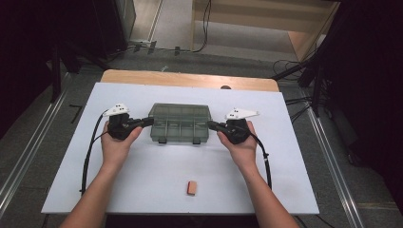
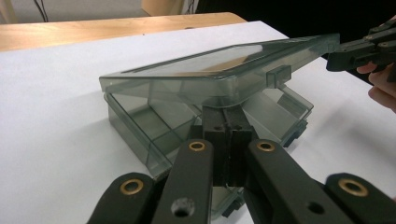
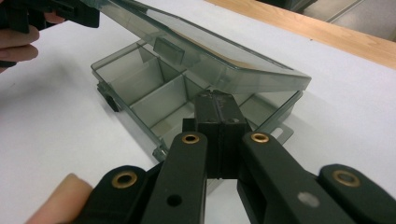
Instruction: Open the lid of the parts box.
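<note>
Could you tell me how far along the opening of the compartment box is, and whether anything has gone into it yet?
Partly done: the lid of the box is lifted at its front edge, off the base. In hand: the left gripper and right gripper, jaws shut, push up under the lid's two ends. Left: swinging the lid fully open. The visible compartments look empty, and the small orange block lies on the table.

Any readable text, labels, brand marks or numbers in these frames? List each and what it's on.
None legible. The clear compartment box, its raised lid, the small orange block, the white table and both grippers carry no readable print. Small dark dots on the grey gripper plates are not characters.
</note>
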A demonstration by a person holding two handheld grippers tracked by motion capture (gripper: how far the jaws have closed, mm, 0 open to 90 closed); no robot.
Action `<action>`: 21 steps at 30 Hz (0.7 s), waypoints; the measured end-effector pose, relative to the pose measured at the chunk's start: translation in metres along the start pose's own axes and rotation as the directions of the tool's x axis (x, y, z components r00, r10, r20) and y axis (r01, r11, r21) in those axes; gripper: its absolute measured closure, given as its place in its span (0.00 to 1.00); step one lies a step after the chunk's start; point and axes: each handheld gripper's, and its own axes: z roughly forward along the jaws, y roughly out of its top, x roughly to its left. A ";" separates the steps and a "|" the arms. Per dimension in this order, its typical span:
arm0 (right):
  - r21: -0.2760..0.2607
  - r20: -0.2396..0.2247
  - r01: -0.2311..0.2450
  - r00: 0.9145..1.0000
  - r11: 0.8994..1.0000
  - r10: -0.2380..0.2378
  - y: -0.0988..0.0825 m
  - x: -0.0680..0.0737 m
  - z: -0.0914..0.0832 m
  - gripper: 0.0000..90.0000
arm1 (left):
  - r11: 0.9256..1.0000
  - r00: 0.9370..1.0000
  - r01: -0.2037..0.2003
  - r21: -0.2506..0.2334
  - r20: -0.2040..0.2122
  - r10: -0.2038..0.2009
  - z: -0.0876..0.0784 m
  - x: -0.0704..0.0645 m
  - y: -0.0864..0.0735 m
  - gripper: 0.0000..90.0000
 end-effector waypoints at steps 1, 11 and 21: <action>-0.004 -0.002 -0.001 1.000 1.000 0.001 0.002 -0.001 0.000 0.99 | 1.000 1.000 -0.013 0.004 0.000 0.013 0.002 -0.001 0.003 1.00; -0.021 0.001 -0.007 1.000 1.000 0.007 0.013 -0.005 -0.003 0.99 | 0.999 1.000 -0.024 -0.026 -0.007 0.024 0.010 -0.003 0.018 1.00; -0.084 0.003 0.015 1.000 0.996 -0.014 0.021 -0.013 -0.010 0.89 | 0.997 0.999 -0.016 -0.078 -0.032 0.014 0.015 0.003 0.034 1.00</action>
